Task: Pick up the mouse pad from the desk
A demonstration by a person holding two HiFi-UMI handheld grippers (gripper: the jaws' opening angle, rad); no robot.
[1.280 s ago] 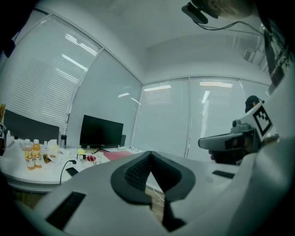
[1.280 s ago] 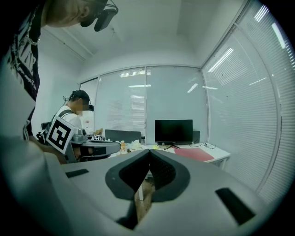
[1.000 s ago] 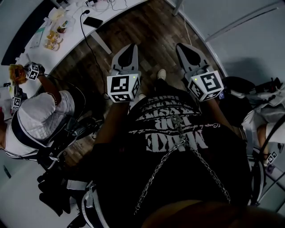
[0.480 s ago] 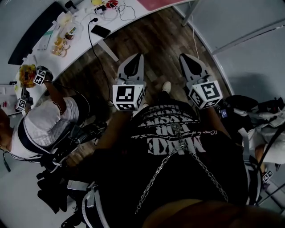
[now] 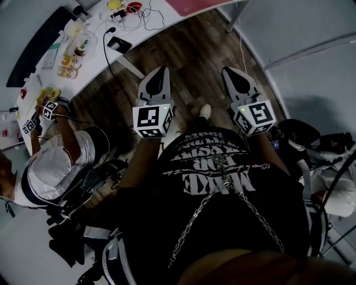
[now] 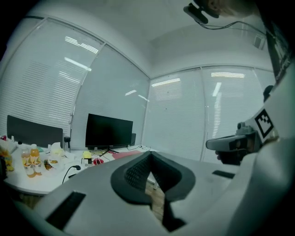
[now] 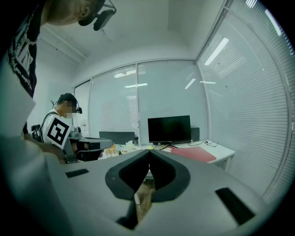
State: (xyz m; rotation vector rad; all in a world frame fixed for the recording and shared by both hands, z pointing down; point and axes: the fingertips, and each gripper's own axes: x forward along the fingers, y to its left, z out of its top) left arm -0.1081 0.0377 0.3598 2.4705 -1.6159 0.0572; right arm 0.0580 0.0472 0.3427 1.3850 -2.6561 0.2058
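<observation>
Brought left hand-held gripper (image 5: 160, 75) and right hand-held gripper (image 5: 232, 77) nearer counter (image 5: 139, 36), both pressed together, empty; found mouse pad (image 5: 194, 5) well ahead between them, crosswise.

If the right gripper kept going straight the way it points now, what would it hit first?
Most likely the white desk, near the monitor and left of the red mouse pad. Nothing shows between it and the shut right gripper, though depth is hard to judge.

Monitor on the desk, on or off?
Off, or at least dark: the monitor screen is plain black in both gripper views.
</observation>
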